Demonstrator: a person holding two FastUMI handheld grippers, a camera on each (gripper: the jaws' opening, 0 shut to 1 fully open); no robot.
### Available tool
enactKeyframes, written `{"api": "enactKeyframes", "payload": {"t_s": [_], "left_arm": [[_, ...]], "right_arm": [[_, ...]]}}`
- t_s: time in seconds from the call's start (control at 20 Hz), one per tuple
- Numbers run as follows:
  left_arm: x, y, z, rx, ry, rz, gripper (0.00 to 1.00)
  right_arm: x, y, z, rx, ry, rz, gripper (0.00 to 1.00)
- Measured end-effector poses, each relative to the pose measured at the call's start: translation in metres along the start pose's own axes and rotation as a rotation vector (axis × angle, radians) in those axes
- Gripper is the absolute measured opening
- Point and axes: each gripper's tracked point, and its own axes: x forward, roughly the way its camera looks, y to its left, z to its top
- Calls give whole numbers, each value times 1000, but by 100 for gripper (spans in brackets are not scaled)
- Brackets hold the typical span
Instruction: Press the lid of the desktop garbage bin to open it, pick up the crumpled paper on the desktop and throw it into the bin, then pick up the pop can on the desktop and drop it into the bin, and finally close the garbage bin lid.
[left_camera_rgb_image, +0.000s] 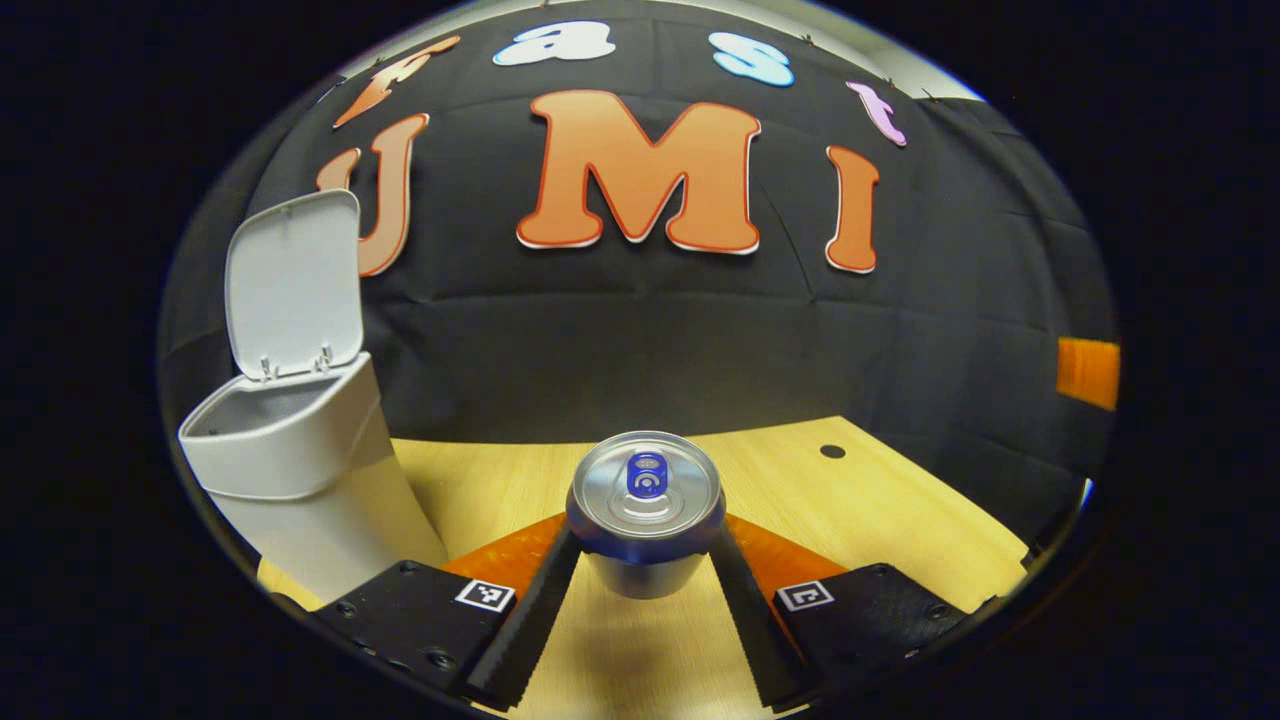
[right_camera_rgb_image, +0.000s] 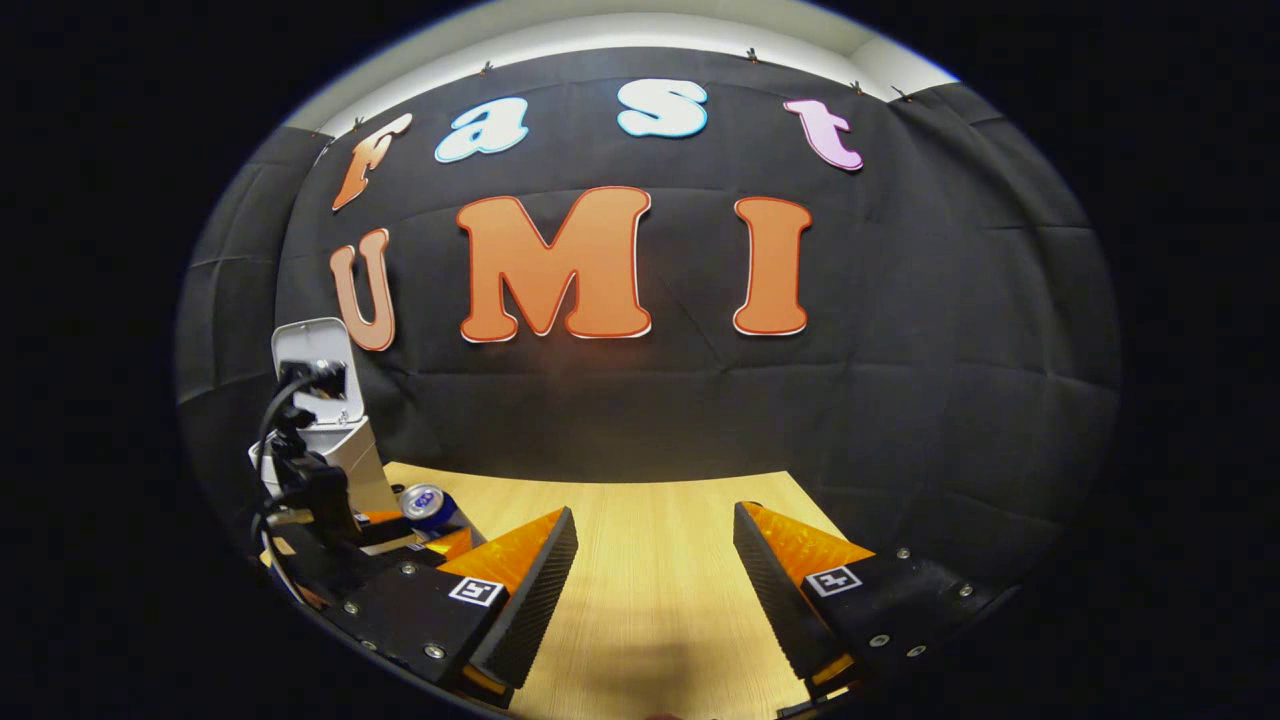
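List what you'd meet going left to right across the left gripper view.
Garbage bin with its lid up → pop can held in the left tool → small dark hole in the desktop.

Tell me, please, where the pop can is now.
The pop can is held between the left gripper fingers above the wooden table, with the open garbage bin to its left in the left gripper view.

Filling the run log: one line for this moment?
left gripper: shut on pop can | bin lid: open | right gripper: open, empty
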Motion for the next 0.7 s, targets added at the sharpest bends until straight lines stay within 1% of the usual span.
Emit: {"api": "enactKeyframes", "payload": {"t_s": [0.1, 0.2, 0.45, 0.5, 0.7], "left_arm": [[-13, 4, 19, 5, -37, 12, 80], [-27, 4, 36, 18, -70, 5, 80], [-68, 9, 74, 14, -145, 18, 80], [-73, 14, 79, 19, -165, 34, 79], [-102, 41, 87, 39, -182, 104, 79]], "right_arm": [[3, 6, 1, 4, -3, 18, 94], [7, 11, 2, 3, -5, 38, 94], [13, 22, 2, -6, -13, 78, 93], [16, 25, 3, -4, -14, 88, 93], [25, 40, 4, -7, -19, 128, 94]]}}
